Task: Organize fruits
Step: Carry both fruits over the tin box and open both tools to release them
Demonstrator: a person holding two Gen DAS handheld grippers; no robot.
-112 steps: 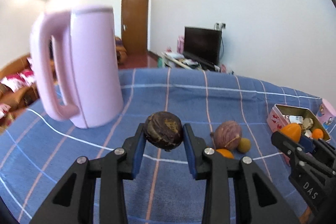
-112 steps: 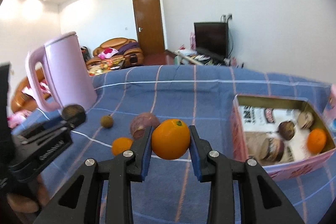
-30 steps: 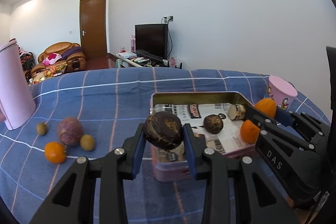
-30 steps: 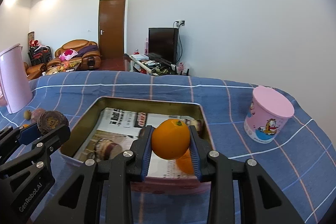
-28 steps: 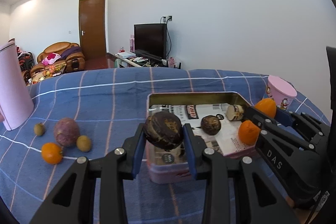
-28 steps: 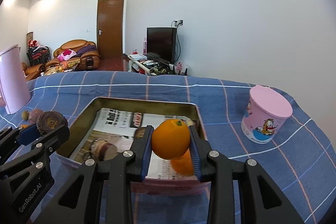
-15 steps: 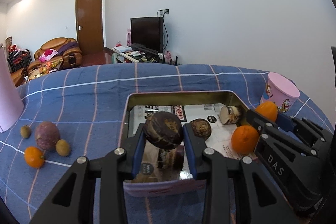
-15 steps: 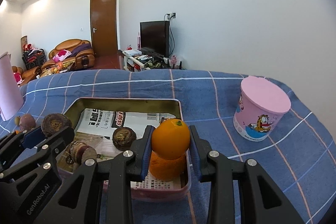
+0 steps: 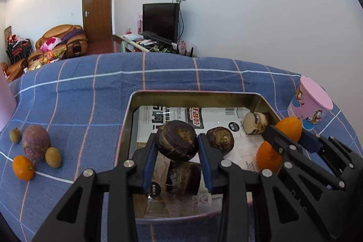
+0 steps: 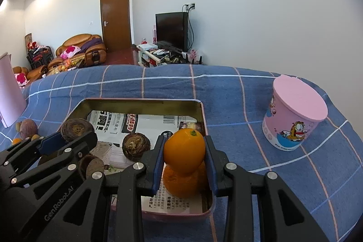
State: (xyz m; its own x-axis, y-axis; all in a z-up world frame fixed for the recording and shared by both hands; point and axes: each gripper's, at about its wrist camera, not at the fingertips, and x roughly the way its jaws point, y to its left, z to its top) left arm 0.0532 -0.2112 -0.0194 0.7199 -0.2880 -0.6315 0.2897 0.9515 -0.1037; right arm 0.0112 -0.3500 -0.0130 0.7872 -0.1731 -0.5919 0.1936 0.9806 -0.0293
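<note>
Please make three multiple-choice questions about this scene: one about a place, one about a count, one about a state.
1. Where is the pink cup?
A. inside the tin
B. on the blue cloth, outside the tin
C. on the floor

2. How many fruits lie on the cloth left of the tin?
A. four
B. one
C. seven

3. What is the right gripper doing?
A. open, holding nothing
B. shut on the orange
C. shut on a spoon

Answers: 1 B, it stands beside the tin; 2 A, four lie there; 3 B, both pads press the orange.

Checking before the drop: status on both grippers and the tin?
Left gripper shut on dark brown fruit, right gripper shut on orange. Both over the tin. Another orange lies directly under the right one.
</note>
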